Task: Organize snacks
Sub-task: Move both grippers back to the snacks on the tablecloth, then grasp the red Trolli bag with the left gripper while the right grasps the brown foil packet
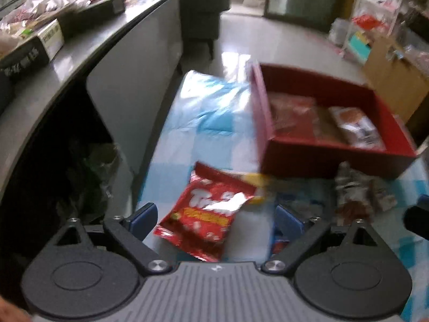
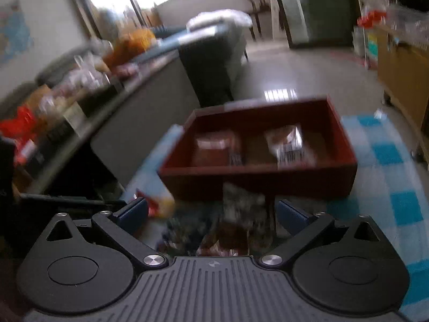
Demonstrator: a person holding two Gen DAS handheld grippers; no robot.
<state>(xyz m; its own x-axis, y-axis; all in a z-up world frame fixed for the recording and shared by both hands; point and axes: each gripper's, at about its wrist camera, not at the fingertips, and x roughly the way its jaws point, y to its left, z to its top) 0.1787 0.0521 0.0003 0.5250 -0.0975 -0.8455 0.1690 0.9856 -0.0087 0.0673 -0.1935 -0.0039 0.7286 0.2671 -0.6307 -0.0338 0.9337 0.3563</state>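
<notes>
A red box with a few wrapped snacks inside stands on a blue-and-white checked cloth. A red snack bag lies on the cloth in front of the box's left corner, between the spread fingers of my open left gripper. A brown-and-white snack packet lies to its right. In the right wrist view my open right gripper hovers over that packet, with the red box just beyond and the red bag's corner at the left finger.
A grey counter cluttered with bags and boxes runs along the left, with a dark gap below it. A dark sofa stands beyond. Cardboard boxes and shelves stand at the right. The checked cloth extends right of the box.
</notes>
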